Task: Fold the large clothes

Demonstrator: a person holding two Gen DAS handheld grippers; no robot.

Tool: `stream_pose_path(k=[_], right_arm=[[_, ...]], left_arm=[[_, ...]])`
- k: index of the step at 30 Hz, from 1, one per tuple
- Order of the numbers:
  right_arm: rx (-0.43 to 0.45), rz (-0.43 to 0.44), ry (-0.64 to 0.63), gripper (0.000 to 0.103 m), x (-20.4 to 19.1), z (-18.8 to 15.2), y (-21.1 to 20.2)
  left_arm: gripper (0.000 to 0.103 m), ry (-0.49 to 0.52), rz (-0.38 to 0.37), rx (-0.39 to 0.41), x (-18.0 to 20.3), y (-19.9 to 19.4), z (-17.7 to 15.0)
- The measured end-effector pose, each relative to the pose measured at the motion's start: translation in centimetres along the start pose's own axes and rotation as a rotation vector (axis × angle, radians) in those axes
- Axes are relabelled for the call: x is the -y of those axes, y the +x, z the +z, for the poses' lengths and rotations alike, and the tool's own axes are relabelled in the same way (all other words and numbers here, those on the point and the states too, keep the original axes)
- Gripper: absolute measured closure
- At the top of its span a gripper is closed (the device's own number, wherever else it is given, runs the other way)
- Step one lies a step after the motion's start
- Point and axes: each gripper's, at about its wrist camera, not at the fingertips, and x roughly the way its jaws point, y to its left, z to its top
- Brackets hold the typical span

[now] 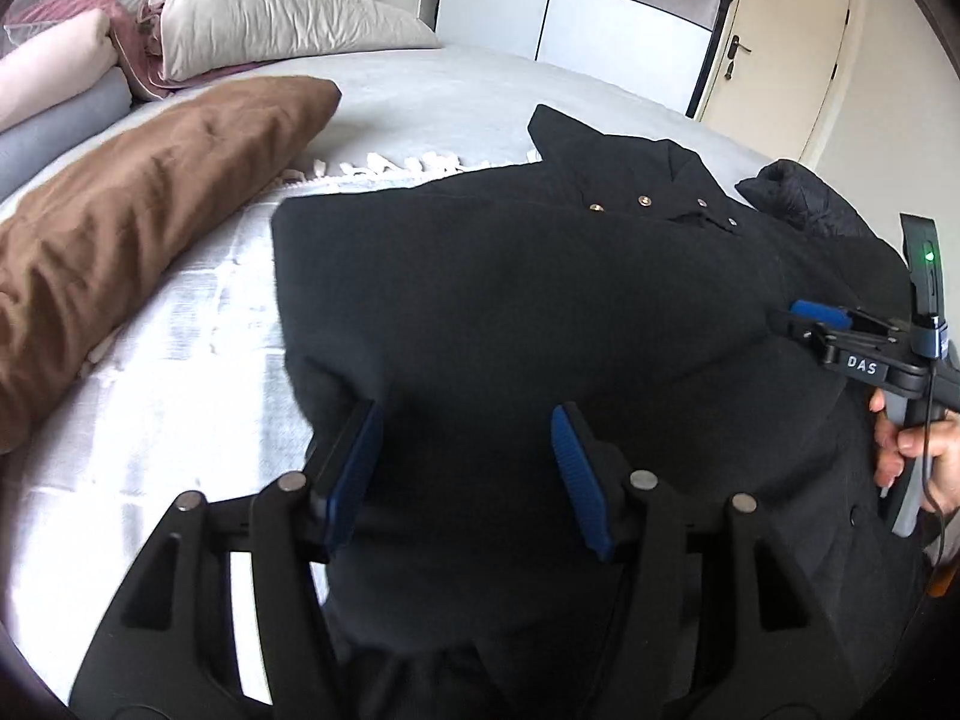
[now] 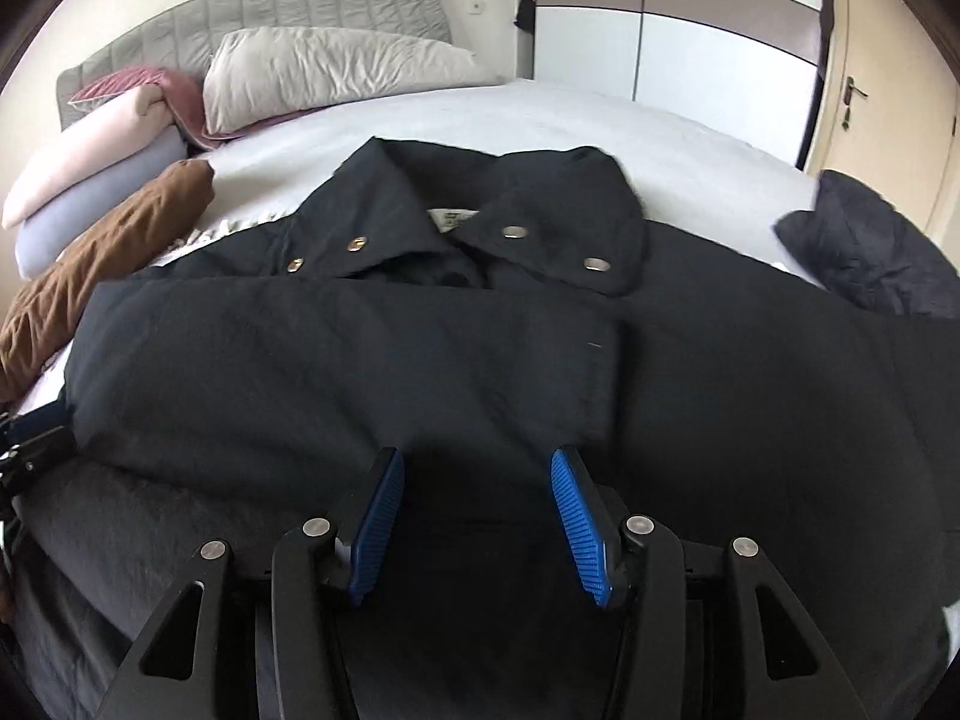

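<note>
On the bed (image 2: 600, 120) my dark coat (image 2: 480, 360) lies flat with one side folded across, my left gripper (image 1: 468, 468) and right gripper (image 2: 474, 510) both spread and holding nothing, so I think I must grab the other side next.

Coat (image 2: 420, 360) hem behind gripper, off-frame

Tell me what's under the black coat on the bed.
The black coat lies on a white fringed blanket over the grey bed. Anything beneath its middle is covered.
</note>
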Motion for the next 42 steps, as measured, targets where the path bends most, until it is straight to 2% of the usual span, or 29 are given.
stream_pose_path(k=[2, 3, 4, 5, 7, 12, 14, 16, 20, 22, 24, 25, 32, 37, 40, 41, 42], right_arm=[[-0.007, -0.041, -0.020, 0.046, 1.1, -0.4, -2.2], [0.000, -0.035, -0.011, 0.040, 1.9, -0.6, -3.2], [0.013, -0.023, 0.017, 0.036, 3.2, -1.0, -4.8], [0.023, -0.018, 0.048, 0.028, 4.4, -1.1, -6.1], [0.040, -0.016, 0.110, 0.022, 6.7, -1.9, -8.5], [0.069, -0.017, 0.301, 0.017, 15.4, -4.7, -14.3], [0.063, -0.020, 0.368, 0.016, 18.8, -6.1, -15.9], [0.065, -0.045, 0.414, 0.016, 22.1, -7.6, -17.2], [0.075, -0.056, 0.522, 0.016, 28.3, -10.8, -19.3], [0.090, -0.056, 0.590, 0.016, 32.0, -12.6, -20.2], [0.124, -0.057, 0.671, 0.016, 35.6, -14.6, -21.0], [0.144, -0.055, 0.719, 0.016, 37.6, -15.7, -21.3], [0.239, -0.119, 0.965, 0.016, 46.9, -21.7, -21.6], [0.349, -0.053, 1.150, 0.016, 50.5, -24.1, -20.2], [0.357, -0.065, 1.173, 0.017, 51.1, -23.7, -19.1], [0.342, -0.069, 1.175, 0.020, 51.0, -23.2, -18.3], [0.329, -0.078, 1.174, 0.031, 51.0, -22.9, -17.8]], left_arm=[[0.027, -0.010, -0.002, -0.006, 0.7, -1.8, -0.2], [0.021, -0.021, -0.016, -0.006, 1.1, -2.8, -0.3], [0.017, -0.035, -0.036, -0.003, 1.4, -3.8, -0.4], [0.015, -0.052, -0.059, -0.006, 1.8, -4.9, -0.6], [0.006, -0.094, -0.109, -0.035, 2.6, -6.4, -1.0], [0.005, -0.254, -0.263, -0.096, 3.9, -9.2, -2.6], [0.005, -0.313, -0.277, -0.091, 4.4, -10.0, -3.6], [0.004, -0.329, -0.285, -0.096, 5.2, -10.2, -4.5], [0.004, -0.296, -0.239, -0.134, 7.2, -9.6, -5.8], [0.004, -0.263, -0.175, -0.134, 8.2, -9.2, -6.5], [0.004, -0.239, -0.093, -0.099, 9.1, -9.2, -7.3], [0.004, -0.238, -0.077, -0.083, 9.4, -9.2, -7.6], [0.004, -0.241, -0.052, -0.001, 9.6, -8.2, -8.6], [0.004, -0.209, -0.056, 0.023, 9.6, -7.5, -8.5], [0.004, -0.179, -0.056, 0.046, 9.6, -7.6, -8.7], [0.004, -0.181, -0.059, 0.048, 9.6, -7.5, -8.7], [0.004, -0.188, -0.066, 0.048, 9.4, -7.5, -8.7]])
